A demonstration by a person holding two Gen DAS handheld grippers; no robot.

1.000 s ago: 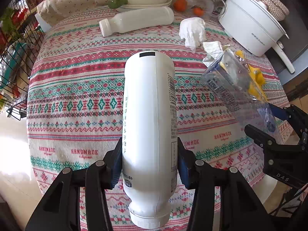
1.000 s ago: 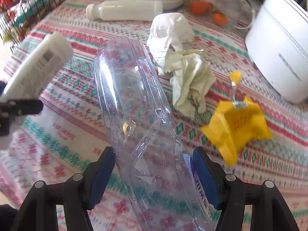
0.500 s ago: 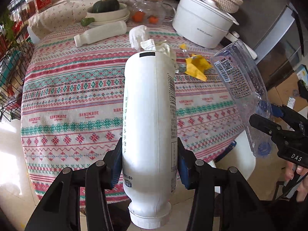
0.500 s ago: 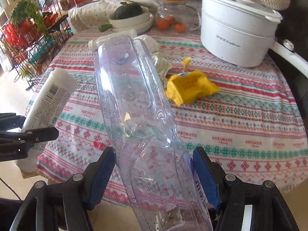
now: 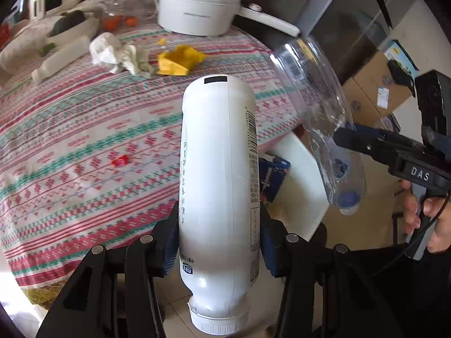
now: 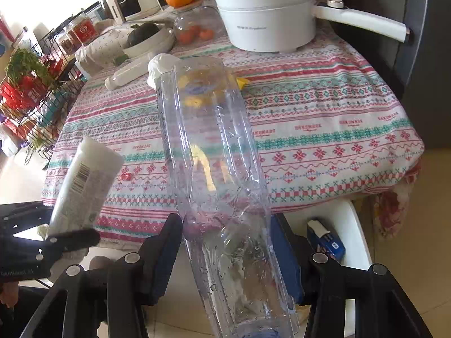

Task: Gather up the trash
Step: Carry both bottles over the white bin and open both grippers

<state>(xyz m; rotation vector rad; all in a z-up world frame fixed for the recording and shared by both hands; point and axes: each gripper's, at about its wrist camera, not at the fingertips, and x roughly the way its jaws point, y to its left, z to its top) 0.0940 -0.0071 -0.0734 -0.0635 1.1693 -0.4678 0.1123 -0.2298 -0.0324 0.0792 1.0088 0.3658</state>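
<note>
My left gripper (image 5: 219,242) is shut on a white plastic bottle (image 5: 218,174), cap toward me, held off the table's near edge. It also shows in the right wrist view (image 6: 84,186). My right gripper (image 6: 225,250) is shut on a clear crushed plastic bottle (image 6: 214,155), also seen in the left wrist view (image 5: 315,107) at the right. On the patterned tablecloth (image 5: 70,129) lie a second white bottle (image 5: 60,59), crumpled white tissues (image 5: 118,53), a yellow wrapper (image 5: 177,60) and a small red scrap (image 5: 120,161).
A white pot with a long handle (image 6: 267,19), a glass jar with an orange on it (image 6: 191,28) and a bowl (image 6: 146,42) stand at the table's far side. A wire rack (image 6: 31,90) is at the left. A white chair (image 6: 346,225) stands below the table's edge.
Both grippers have pulled back and away from the table with their bottles. The view has swung right, over the chair and floor.
</note>
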